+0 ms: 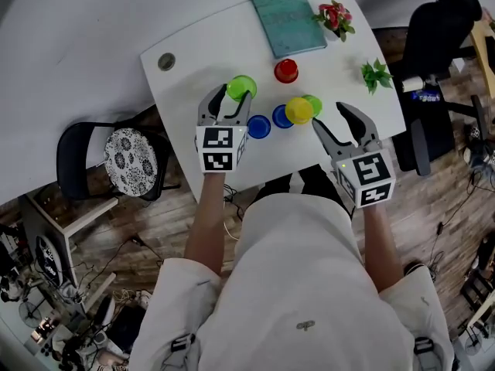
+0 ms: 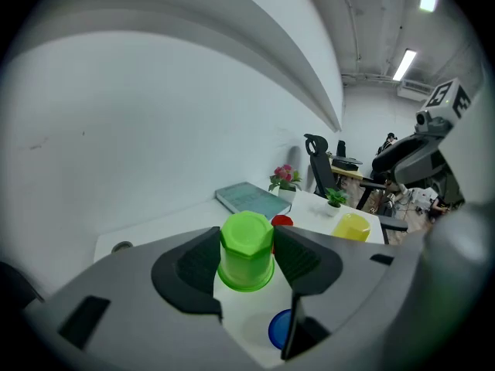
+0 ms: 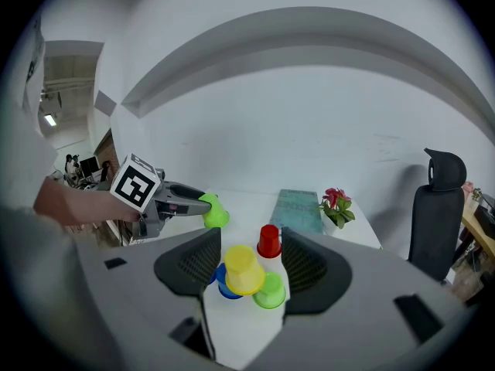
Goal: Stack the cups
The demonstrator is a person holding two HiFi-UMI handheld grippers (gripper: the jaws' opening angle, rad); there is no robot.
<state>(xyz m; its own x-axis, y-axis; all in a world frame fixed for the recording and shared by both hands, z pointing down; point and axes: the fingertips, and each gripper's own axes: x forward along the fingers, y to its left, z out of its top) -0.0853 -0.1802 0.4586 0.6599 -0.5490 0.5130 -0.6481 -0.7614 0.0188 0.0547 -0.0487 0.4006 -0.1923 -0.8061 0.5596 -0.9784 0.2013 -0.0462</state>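
Left gripper (image 1: pixel 232 97) is pinching an upturned green cup (image 1: pixel 241 87) above the worktop (image 1: pixel 193 60), likely for stacking. Right gripper (image 1: pixel 327 116) is hovering by the yellow cup (image 1: pixel 299 110), jaws spread (nothing held).

Light: even, diffuse, indoor. Ceiling strip lights (image 2: pixel 404 64) show at the upper right of the left gripper view, blown white. White desk (image 1: pixel 193 60) bright, close to washed out in the head view; floor around it dim. Shadows soft: one faint blot on the desk under the green cup (image 2: pixel 247 252). Both gripper views heavily fisheyed, wall lines bowed, corners vignetted black; nearest foreground grey and out of focus. Colours mid-desk read sharp
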